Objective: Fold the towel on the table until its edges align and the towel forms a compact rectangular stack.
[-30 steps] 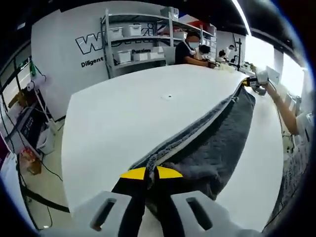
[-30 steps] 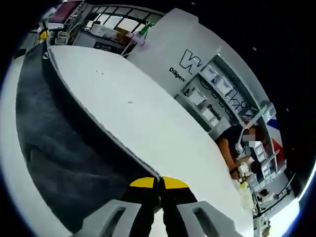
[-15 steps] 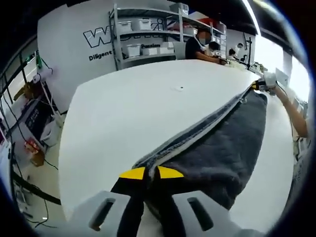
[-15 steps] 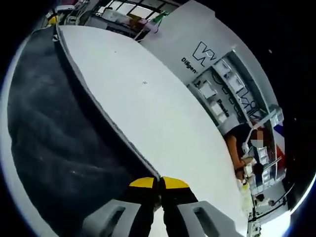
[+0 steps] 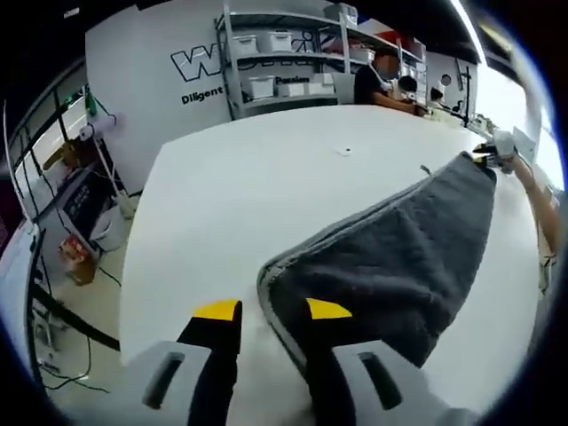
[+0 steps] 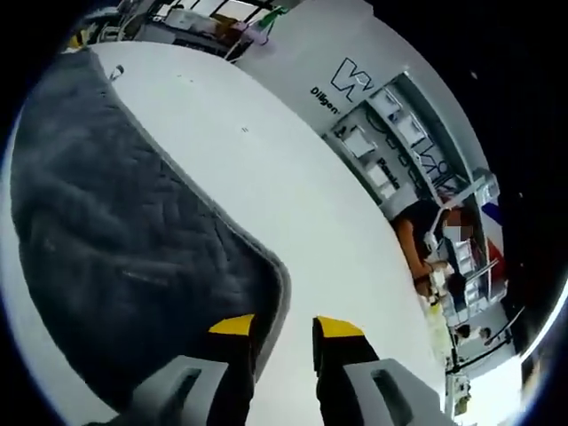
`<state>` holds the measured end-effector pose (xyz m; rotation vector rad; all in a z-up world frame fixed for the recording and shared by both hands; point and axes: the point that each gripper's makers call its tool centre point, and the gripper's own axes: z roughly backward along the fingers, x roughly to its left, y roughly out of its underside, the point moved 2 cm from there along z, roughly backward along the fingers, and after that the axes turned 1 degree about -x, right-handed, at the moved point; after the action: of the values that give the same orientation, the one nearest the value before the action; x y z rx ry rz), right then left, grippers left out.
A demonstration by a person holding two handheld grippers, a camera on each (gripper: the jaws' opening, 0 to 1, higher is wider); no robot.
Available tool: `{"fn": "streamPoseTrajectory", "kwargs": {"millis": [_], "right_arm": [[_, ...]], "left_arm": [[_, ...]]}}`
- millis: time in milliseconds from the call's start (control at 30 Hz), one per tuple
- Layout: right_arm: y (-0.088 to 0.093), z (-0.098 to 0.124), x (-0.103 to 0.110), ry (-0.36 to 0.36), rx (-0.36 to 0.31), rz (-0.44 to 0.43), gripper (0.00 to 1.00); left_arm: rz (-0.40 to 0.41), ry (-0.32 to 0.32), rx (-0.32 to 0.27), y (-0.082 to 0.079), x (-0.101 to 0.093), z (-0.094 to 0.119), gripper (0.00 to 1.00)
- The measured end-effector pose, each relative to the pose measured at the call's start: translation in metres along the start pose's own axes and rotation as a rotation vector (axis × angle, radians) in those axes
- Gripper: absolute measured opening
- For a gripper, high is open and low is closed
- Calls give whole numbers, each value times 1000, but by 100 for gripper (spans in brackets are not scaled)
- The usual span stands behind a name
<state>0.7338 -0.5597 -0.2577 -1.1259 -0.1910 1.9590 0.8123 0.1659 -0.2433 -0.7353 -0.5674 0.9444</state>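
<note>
A dark grey towel (image 5: 390,266) lies folded flat on the white table (image 5: 248,186), its pale hemmed edge curving round the near corner. My left gripper (image 5: 273,311) stands open over that corner, the towel's edge lying loose between its yellow-tipped fingers. In the right gripper view the towel (image 6: 115,240) spreads to the left, and my right gripper (image 6: 282,327) is open at its other corner, the hem just between the fingers. The right gripper (image 5: 493,153) also appears far off at the towel's far end in the left gripper view.
White shelving with bins (image 5: 284,71) stands against a wall with lettering beyond the table. A person (image 5: 382,80) sits at the table's far end. Floor clutter and cables (image 5: 71,248) lie left of the table. A small mark (image 5: 344,152) dots the bare tabletop.
Both grippers have opened and let go of the towel's corners. The towel's raised upper edge has dropped and now lies flat on the table.
</note>
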Motion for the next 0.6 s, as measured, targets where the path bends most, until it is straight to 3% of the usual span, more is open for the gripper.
{"fn": "streamPoseTrajectory", "kwargs": {"millis": [267,467,600], "right_arm": [[13,23,5,-18,12,-46,38],[22,49,9,-33,18,-78,66],[23,64,14,-42,-24,-139,81]], "left_arm": [[96,45,-86,0,-11,24,60],[161,80,-113,5,-22,46,84],[165,114,-115,10,-36,60,91]]}}
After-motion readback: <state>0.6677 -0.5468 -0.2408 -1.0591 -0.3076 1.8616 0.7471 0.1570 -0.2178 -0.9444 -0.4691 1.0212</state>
